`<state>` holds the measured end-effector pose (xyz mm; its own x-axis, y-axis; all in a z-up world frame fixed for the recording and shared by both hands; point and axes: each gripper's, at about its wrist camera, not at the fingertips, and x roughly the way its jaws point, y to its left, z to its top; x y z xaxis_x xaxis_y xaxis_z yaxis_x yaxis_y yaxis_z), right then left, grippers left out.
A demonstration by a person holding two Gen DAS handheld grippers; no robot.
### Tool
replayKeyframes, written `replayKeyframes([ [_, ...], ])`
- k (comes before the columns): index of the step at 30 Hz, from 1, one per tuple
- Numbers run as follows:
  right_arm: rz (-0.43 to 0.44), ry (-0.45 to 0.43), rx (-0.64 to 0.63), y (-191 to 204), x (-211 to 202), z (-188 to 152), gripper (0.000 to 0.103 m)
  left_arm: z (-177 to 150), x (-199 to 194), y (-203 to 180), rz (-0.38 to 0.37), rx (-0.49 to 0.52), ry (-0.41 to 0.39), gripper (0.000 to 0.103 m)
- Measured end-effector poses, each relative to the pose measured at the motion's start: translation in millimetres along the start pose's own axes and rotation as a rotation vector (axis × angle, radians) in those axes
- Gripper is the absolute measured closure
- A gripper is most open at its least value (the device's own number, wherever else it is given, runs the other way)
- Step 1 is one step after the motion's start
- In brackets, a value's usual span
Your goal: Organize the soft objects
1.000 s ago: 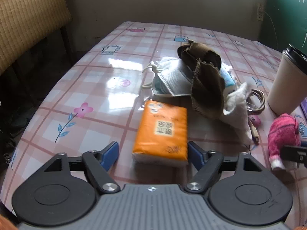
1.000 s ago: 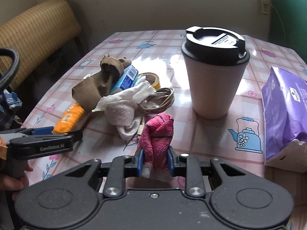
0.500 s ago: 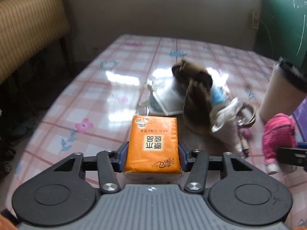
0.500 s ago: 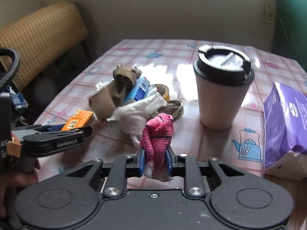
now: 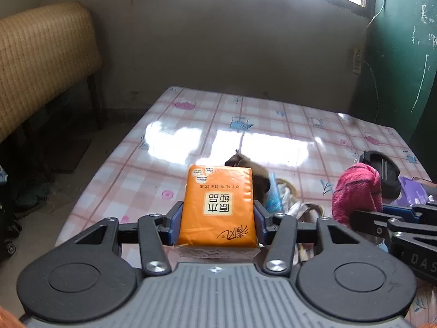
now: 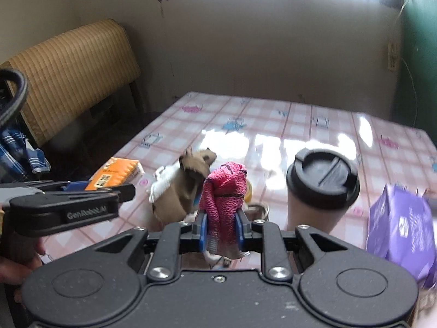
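Your left gripper is clamped on the orange tissue pack, held above the checked table, while your right gripper pinches the pink cloth upright beside the lidded cup.

Table: glossy pink-checked oilcloth, teapot and flower prints. On it: lidded paper cup; purple pack just right of cup; left of cup, a heap with brown cloth and white cloth.
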<state>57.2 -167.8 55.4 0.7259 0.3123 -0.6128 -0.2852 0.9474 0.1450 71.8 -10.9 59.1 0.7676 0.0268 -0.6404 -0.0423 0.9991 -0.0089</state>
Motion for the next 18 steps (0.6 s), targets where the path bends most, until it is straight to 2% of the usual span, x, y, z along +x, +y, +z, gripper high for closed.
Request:
replayKeyframes([
  [18, -0.122, -0.017, 0.005, 2.2, -0.9, 33.9, 0.077, 26.5, 11.8, -14.5, 0.034, -0.004, 0.019, 0.051],
])
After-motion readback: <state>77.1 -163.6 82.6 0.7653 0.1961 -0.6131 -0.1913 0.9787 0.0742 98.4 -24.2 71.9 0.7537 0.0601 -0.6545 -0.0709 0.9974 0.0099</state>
